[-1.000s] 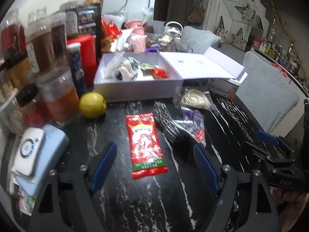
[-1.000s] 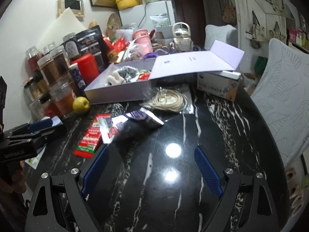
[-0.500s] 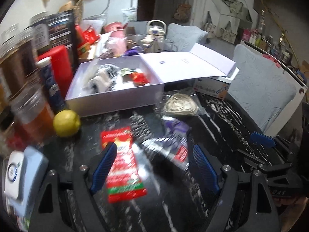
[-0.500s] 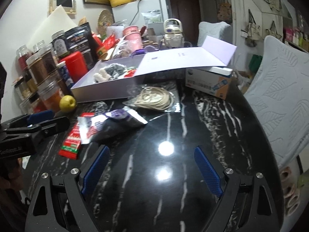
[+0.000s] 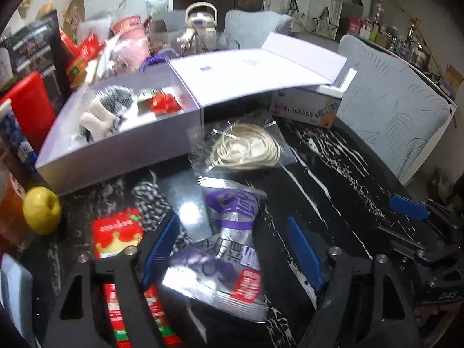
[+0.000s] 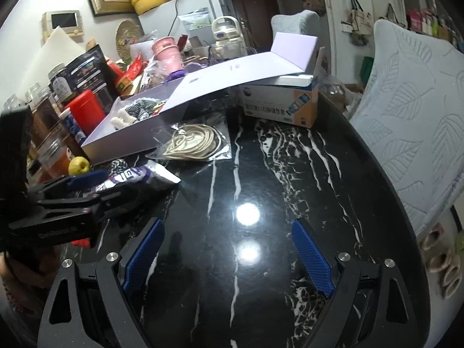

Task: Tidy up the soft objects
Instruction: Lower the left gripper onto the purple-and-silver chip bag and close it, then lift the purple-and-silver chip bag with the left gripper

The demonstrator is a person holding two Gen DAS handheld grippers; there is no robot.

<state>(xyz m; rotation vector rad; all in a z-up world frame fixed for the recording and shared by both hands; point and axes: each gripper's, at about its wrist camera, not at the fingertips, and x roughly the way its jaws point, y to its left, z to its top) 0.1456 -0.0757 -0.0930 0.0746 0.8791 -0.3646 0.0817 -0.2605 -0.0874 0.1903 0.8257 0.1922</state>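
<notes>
Here the half-narrowed, just closing left gripper (image 5: 232,246) straddles the crinkly, light purple packet (image 5: 226,249) low in frame, pads not yet pressing; pinching mid-body suits

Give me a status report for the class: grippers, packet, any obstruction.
Left gripper closing around silver-and-purple foil packet, pads not yet pressing. Right gripper open, empty over black marble table. Black-and-white knit cloth lies beside left finger.
</notes>
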